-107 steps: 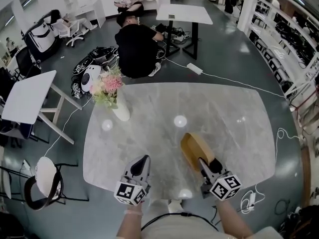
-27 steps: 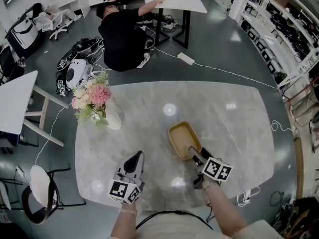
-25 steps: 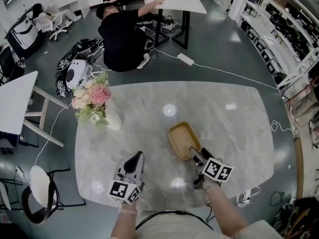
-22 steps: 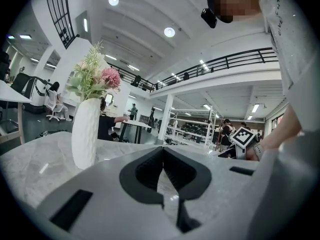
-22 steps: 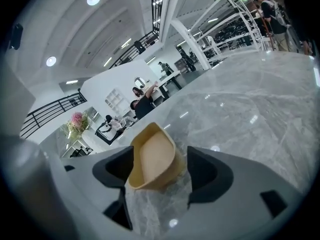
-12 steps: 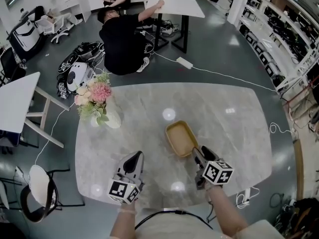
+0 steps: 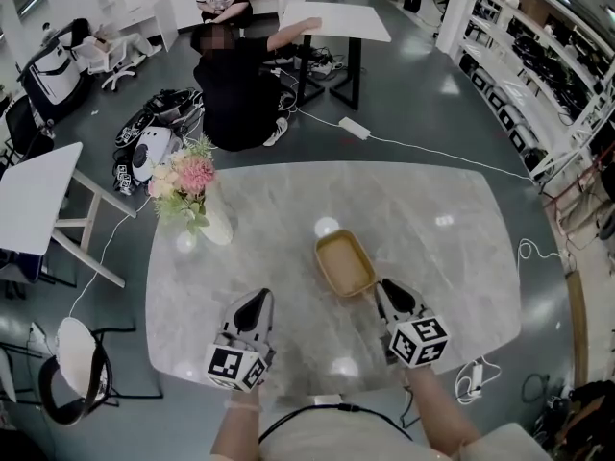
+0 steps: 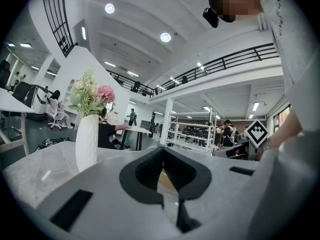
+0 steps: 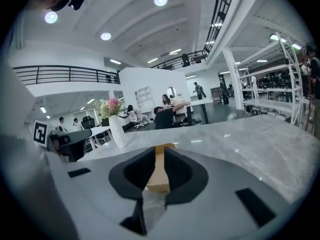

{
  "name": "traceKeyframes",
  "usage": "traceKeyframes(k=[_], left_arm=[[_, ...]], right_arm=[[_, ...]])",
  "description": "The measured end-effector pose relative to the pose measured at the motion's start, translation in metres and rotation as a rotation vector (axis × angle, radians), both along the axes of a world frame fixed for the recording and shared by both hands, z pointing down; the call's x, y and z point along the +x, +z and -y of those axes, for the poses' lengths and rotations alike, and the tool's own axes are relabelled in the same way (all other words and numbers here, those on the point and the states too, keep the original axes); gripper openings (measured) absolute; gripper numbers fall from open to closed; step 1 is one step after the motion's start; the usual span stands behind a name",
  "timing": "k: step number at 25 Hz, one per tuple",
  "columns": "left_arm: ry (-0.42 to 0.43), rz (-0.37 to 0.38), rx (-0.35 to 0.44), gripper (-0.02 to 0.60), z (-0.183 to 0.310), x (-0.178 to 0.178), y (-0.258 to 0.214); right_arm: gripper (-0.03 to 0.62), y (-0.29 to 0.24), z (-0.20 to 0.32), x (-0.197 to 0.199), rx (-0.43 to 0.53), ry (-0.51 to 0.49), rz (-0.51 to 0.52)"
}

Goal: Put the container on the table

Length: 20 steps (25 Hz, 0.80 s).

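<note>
We see the tan container (image 7: 346,262) resting open side up on the marble table (image 7: 452,248), the right gripper (image 7: 386,289) just beside it at five o'clock, jaws closing on nothing, and the left gripper (image 7: 258,299), jaws pressed together, at eight o'clock.

A broad desk (image 7: 452,248) with a pale grey marbled top and rounded corners, seen from above. Two things stand on it, well apart — a white vase (image 7: 217,225) of pink and cream flowers (image 7: 187,181) near the far left corner, and a shallow tan container (image 7: 345,262), open side up, flat near the middle. Ceiling lights glint on the bare surface.
</note>
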<state>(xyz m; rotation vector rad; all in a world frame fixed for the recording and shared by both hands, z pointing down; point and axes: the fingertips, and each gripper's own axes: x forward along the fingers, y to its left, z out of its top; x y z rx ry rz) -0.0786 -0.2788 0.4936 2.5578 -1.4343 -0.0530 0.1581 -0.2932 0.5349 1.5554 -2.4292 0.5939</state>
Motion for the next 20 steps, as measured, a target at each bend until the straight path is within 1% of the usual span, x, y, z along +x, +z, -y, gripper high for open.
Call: traceKeyframes(k=[3,6,12,20], left_arm=[[-0.006,0.001,0.017,0.005,-0.006,0.002,-0.007],[-0.016,0.005,0.038,0.005,-0.013,0.005,-0.015],[-0.033,0.002,0.055,0.005,-0.030,0.010,-0.025],[-0.046,0.007,0.095,0.005,-0.052,0.021,-0.042]], right_arm=[[0.037,-0.014,-0.007,0.003,0.056,-0.016,-0.024],[0.033,-0.029,-0.016,0.005,0.105,-0.036,-0.031],[0.006,-0.054,-0.035,0.009,0.203,-0.061,-0.051],[0.006,-0.071,-0.058,0.017,0.266,-0.085,-0.040]])
